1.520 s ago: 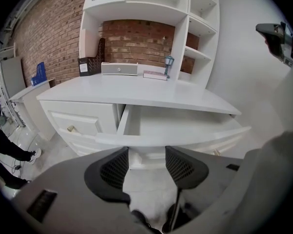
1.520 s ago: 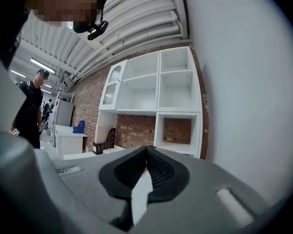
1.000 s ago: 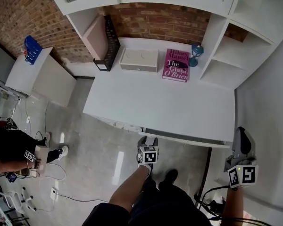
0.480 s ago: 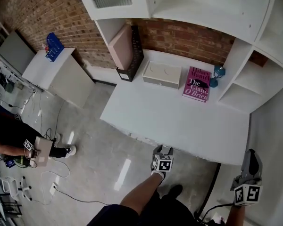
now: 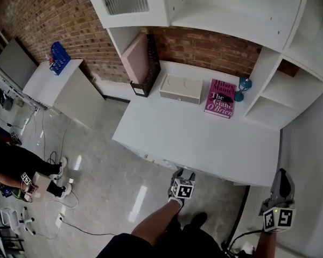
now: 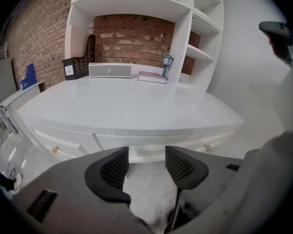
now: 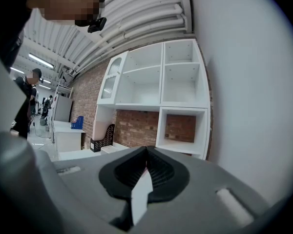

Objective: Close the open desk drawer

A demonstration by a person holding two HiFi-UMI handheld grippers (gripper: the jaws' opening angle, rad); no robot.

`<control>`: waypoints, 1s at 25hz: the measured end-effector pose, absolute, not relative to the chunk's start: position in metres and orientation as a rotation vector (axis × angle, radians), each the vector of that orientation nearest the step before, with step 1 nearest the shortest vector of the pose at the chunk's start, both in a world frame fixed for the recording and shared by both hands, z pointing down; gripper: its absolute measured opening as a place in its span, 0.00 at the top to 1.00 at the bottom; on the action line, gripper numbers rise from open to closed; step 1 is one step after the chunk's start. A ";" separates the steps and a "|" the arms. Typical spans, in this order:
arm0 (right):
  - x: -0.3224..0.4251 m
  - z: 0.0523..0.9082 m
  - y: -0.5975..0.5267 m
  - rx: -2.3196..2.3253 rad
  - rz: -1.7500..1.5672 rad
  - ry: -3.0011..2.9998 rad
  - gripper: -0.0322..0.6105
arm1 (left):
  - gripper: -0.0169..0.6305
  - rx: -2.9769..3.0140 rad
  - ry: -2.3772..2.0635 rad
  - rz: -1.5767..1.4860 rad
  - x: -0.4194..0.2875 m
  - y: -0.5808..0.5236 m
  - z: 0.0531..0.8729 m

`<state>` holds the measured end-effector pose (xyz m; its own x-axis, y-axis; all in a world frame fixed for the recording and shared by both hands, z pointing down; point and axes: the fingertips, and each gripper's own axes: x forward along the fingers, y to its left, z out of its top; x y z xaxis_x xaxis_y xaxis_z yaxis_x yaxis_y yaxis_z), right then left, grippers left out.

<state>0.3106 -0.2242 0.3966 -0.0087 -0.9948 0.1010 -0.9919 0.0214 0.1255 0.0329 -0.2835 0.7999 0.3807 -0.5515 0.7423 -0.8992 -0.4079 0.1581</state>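
Note:
The white desk (image 5: 204, 138) fills the middle of the head view. My left gripper (image 5: 183, 172) hangs just in front of its front edge, open, with nothing between the jaws. In the left gripper view the left gripper (image 6: 146, 167) faces a white drawer front (image 6: 146, 153) under the desktop, a short way off. That front sits about level with the fronts beside it, and no dark gap shows. My right gripper (image 5: 281, 175) is off to the desk's right near the wall, well away from the drawer. The right gripper (image 7: 146, 167) is shut, pads together, and points up at the shelves.
On the desk's back stand a pink book (image 5: 219, 99), a white box (image 5: 181, 88), a black file holder (image 5: 145, 63) and a small blue ornament (image 5: 244, 85). White shelves (image 5: 269, 106) rise at the right. A side cabinet (image 5: 59, 85) and a person (image 5: 11, 165) are at the left.
The dark strip of the open drawer under the desk edge a second ago no longer shows. The left gripper stays at the desk front, and the right gripper has sunk lower in the view.

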 end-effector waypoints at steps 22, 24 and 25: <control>0.249 0.298 -0.226 2.154 -0.243 -2.323 0.94 | 0.62 2.683 -1.499 0.054 -0.012 -0.310 0.379; 0.245 0.287 -0.223 2.161 -0.271 -2.332 0.94 | 0.62 2.714 -1.489 -0.062 -0.011 -0.306 0.342; 0.243 0.283 -0.222 2.163 -0.285 -2.336 0.94 | 0.62 2.729 -1.480 -0.116 -0.010 -0.303 0.325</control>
<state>0.2434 -0.2221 0.2827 -0.0834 -0.9835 -0.1607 -0.9933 0.0690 0.0931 -0.0100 -0.3034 0.3250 0.5435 -0.8380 -0.0488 -0.8354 -0.5457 0.0663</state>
